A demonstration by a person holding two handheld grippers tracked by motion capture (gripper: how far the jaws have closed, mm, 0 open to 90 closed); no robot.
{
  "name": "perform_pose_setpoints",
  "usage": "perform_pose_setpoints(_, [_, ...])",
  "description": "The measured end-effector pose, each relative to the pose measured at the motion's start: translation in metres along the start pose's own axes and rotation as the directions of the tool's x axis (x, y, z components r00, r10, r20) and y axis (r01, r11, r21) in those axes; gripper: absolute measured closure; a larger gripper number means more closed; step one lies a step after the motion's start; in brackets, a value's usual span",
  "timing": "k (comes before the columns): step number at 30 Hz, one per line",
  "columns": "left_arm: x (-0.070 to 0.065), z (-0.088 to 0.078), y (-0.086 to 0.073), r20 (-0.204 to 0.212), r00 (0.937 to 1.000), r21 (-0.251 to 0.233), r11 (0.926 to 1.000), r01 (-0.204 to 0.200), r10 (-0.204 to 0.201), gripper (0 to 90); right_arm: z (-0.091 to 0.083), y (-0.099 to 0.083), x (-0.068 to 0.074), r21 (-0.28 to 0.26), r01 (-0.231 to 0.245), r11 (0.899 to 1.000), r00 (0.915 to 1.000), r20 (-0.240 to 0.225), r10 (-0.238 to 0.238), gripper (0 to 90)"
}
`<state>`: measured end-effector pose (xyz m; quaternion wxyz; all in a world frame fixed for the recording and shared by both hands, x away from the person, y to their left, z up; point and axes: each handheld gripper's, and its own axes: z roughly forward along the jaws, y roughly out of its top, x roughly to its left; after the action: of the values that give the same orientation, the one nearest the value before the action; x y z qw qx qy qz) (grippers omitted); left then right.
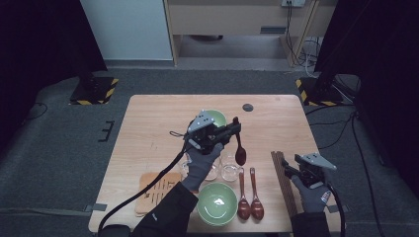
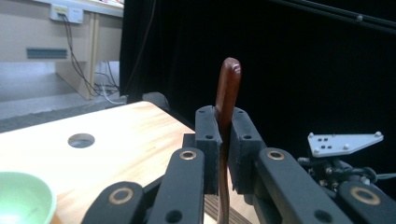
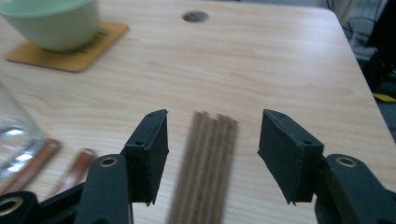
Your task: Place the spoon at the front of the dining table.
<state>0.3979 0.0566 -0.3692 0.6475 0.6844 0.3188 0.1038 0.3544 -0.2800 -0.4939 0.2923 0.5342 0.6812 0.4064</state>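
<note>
My right gripper has its jaws spread either side of the bundled chopsticks lying on the table, pads not touching them

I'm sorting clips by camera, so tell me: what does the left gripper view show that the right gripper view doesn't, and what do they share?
Left gripper view: the left tongs shut on the handle of a dark red spoon, which stands up between the pads, and past them the other gripper's grey plate.

Right gripper view: the right tongs open, with a bundle of brown chopsticks lying between them untouched, a glass and two spoon handles.

Both: the wooden table, its round hole and a green bowl.
</note>
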Motion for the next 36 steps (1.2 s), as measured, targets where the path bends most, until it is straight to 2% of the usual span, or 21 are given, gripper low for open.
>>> perform_pose_setpoints(5, [0.009,-0.005,0.009,-0.027,0.9996,-0.018,0.9998,-0.011,0.011,83.4,0.009,-0.011,-0.016,0.045,-0.006,0.999,0.9984,0.056,0.004,41.2])
perform_pose_setpoints(11, [0.019,-0.009,0.017,-0.049,0.9987,-0.042,0.9991,-0.011,0.009,83.3,0.014,-0.019,-0.029,0.087,0.006,0.996,0.994,0.108,-0.016,37.6])
perform_pose_setpoints(21, [0.037,-0.015,0.029,-0.09,0.9959,-0.066,0.9977,-0.019,0.013,83.3,0.019,-0.029,-0.041,0.139,-0.001,0.99,0.9926,0.12,-0.016,33.5])
perform_pose_setpoints(36, [0.074,-0.025,0.045,-0.173,0.9845,-0.084,0.9954,-0.045,0.03,83.4,0.025,-0.035,-0.045,0.186,-0.003,0.983,0.9929,0.118,-0.019,30.6])
